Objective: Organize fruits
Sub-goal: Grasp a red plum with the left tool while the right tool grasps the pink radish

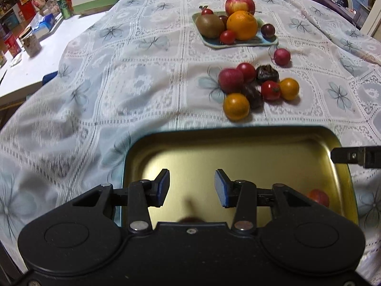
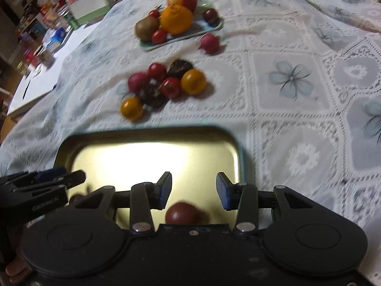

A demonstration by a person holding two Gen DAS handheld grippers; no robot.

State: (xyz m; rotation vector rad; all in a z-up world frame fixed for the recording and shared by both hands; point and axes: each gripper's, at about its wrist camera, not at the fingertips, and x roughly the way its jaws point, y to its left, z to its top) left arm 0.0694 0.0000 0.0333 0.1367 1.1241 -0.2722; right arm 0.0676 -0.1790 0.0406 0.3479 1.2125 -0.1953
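Observation:
A gold-lined metal tray [image 1: 238, 150] [image 2: 142, 152] lies on the lace cloth just under both grippers. My left gripper [image 1: 192, 187] hangs open over it with nothing between its pads. My right gripper [image 2: 194, 189] is open too, above a dark red tomato [image 2: 181, 213] that rests in the tray. Another red fruit [image 1: 319, 196] sits at the tray's right side. Beyond the tray lies a loose pile of small fruits [image 1: 257, 88] [image 2: 164, 85]: red and orange tomatoes and dark wrinkled ones. A lone radish-like red fruit [image 1: 282, 56] [image 2: 209, 43] lies past the pile.
At the far side a pale green plate [image 1: 238, 44] [image 2: 209, 27] carries an apple, an orange, a kiwi and small tomatoes. A white side table [image 1: 35, 66] with boxes, a can and clutter stands at the left. The cloth wrinkles at the right edge.

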